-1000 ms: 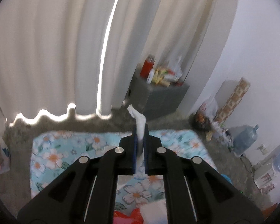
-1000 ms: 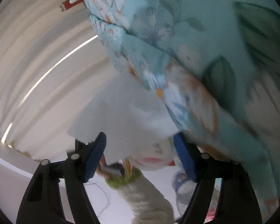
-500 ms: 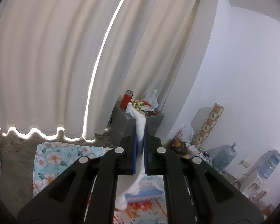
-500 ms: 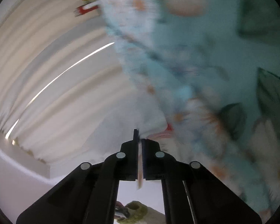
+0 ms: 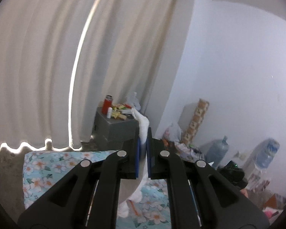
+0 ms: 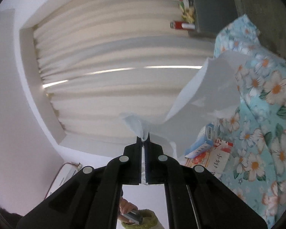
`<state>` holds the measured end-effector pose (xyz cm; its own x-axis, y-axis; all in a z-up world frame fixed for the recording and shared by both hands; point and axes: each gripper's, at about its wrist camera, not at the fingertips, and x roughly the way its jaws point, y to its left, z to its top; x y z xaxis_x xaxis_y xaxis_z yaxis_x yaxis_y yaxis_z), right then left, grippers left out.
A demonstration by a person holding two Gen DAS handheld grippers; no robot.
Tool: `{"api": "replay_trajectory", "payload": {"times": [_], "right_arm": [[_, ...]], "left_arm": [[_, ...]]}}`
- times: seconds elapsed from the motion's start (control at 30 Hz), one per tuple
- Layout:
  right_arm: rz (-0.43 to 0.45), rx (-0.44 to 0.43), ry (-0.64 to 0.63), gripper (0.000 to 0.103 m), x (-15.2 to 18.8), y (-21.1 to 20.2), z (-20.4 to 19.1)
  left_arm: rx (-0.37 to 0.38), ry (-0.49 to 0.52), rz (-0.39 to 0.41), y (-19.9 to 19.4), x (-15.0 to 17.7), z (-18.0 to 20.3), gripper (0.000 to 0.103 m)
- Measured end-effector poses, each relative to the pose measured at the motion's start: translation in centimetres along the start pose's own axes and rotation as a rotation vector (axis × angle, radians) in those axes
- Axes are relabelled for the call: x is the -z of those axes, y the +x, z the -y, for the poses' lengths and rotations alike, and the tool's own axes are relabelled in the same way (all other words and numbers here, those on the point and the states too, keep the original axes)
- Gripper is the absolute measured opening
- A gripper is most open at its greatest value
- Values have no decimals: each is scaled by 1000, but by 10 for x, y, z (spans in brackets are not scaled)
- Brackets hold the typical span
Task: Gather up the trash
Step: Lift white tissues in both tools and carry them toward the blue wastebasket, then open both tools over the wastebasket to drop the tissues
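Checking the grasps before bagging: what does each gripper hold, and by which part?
Left gripper pinches a white bag by its bunched edge. Right gripper pinches a white bag's gathered corner.

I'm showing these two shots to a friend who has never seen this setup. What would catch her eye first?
Probably the white plastic bag, pinched by both grippers: the right gripper grips one bunched edge while the bag billows toward the floral bedsheet, and the left gripper clamps another twisted edge. Next, the bright slit of daylight between the cream curtains, and the grey cabinet with its red bottle beneath.
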<state>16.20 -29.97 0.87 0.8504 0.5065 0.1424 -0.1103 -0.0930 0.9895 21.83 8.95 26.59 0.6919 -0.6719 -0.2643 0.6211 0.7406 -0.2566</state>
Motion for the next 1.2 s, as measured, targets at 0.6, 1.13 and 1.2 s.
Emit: {"api": "replay_trajectory", "payload": {"times": [0.6, 1.13, 1.2], "right_arm": [[330, 7, 20, 3, -8, -208, 13], [529, 403, 114, 3, -73, -316, 81], [539, 463, 141, 3, -86, -320, 99]], "left_arm": [[228, 130, -304, 153, 79, 200, 4], [349, 252, -706, 372, 238, 345, 4], [355, 266, -750, 399, 262, 357, 4]]}}
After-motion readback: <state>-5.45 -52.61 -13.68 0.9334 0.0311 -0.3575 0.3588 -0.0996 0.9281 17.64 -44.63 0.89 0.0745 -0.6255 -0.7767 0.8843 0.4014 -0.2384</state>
